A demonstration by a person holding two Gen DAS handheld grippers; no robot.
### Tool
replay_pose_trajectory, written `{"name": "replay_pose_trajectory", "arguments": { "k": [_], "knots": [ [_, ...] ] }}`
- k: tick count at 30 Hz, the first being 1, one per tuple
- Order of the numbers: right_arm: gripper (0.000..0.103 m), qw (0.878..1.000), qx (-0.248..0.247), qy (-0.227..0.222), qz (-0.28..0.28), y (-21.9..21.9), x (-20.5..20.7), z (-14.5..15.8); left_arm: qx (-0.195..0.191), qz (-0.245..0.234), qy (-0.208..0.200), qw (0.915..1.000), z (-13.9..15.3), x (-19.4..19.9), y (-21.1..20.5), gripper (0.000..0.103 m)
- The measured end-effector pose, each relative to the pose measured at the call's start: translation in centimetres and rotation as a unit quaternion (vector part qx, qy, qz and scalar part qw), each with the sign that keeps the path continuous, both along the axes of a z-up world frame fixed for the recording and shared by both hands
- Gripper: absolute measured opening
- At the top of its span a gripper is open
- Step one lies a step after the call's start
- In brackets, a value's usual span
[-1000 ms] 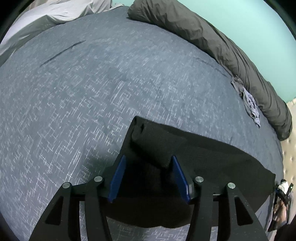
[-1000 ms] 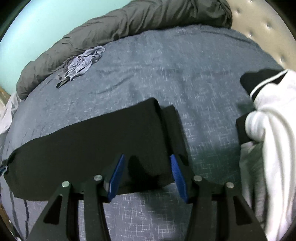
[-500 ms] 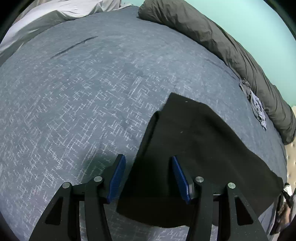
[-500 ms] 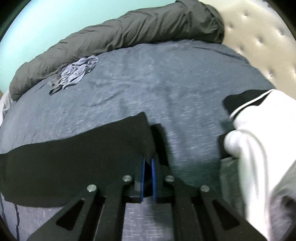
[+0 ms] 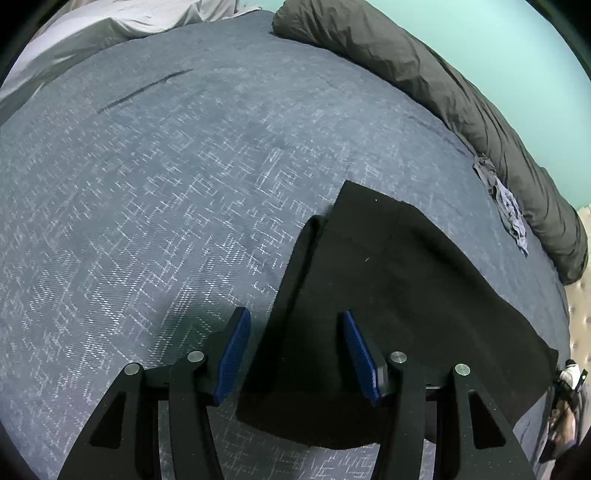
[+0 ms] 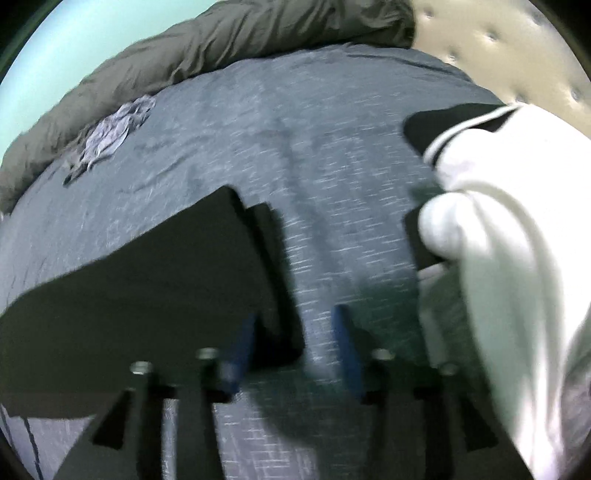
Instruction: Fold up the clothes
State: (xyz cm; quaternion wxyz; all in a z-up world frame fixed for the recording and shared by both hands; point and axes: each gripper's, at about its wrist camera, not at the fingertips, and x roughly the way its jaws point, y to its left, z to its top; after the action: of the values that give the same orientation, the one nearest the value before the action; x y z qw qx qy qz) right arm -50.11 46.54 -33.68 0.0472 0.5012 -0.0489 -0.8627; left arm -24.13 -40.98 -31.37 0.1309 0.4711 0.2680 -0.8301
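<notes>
Black cloth [image 5: 399, 295] lies flat on the bed [image 5: 166, 192], a long folded strip on the blue-grey cover, and I'm looking along it from both ends. On my left camera the left gripper [image 5: 295, 350] stands wide apart, blue pads [image 5: 232, 350] clear of the fabric, hovering over the strip's near left end; one pad sits above bare cover, the other above the cloth. A narrow under-layer peeks out along the strip's left edge. Pale grey bedding [image 5: 110, 29] is bunched at the far left corner. A dark grey rolled duvet [image 5: 461, 99] runs along the far side against the teal wall [image 5: 498, 37], with a small crumpled lilac garment [image 5: 509, 210] just beside it.

Over to my right camera, blurred: the right gripper [image 6: 295, 347] is wide too, gripping nothing, straddling the cloth's right end, whose corner lies between the pads. Further right, a white garment with black trim [image 6: 509, 229] is heaped on the bed, apart from the cloth, and a padded cream headboard [image 6: 509, 48] stands behind it.
</notes>
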Motion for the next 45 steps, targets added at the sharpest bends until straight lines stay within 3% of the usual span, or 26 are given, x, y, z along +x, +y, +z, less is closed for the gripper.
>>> {"name": "replay_pose_trajectory", "arguments": {
  "k": [3,7,11,16,22,32,35,39,45],
  "knots": [
    [0.063,0.999,-0.039,0.014,-0.002,0.5,-0.2,0.2,0.007,0.002,0.004,1.0,-0.3,0.0,0.2,0.057],
    [0.067,0.998,-0.068,-0.011,0.007,-0.3,-1.1,-0.9,0.022,0.02,0.011,0.9995,-0.3,0.9,0.0,0.06],
    [0.068,0.998,-0.065,-0.019,0.013,-0.7,-1.4,-1.9,0.058,0.035,0.021,0.9975,-0.5,2.5,-0.2,0.06],
    [0.068,0.997,-0.071,-0.008,0.005,-0.9,-1.1,-1.7,0.081,0.052,0.037,0.9947,-0.6,4.7,0.1,0.068],
    [0.068,0.997,-0.077,-0.009,0.001,-0.7,-1.1,-1.9,0.106,0.073,0.056,0.9901,-0.7,7.4,0.4,0.071],
    [0.068,0.996,-0.086,-0.019,-0.002,-0.8,-1.1,-2.0,0.128,0.062,0.053,0.9884,-1.2,7.2,2.6,0.072],
    [0.068,0.996,-0.087,-0.015,-0.008,-0.8,-1.1,-2.1,0.133,0.067,0.07,0.9864,-1.5,6.6,2.4,0.072],
    [0.068,0.996,-0.088,-0.015,-0.004,-0.8,-0.9,-2.1,0.171,0.091,0.092,0.9767,-2.4,5.7,1.7,0.072],
    [0.068,0.996,-0.091,-0.021,-0.006,-0.9,-1.1,-1.9,0.195,0.129,0.112,0.9658,-3.2,5.4,0.6,0.072]
  ]
}}
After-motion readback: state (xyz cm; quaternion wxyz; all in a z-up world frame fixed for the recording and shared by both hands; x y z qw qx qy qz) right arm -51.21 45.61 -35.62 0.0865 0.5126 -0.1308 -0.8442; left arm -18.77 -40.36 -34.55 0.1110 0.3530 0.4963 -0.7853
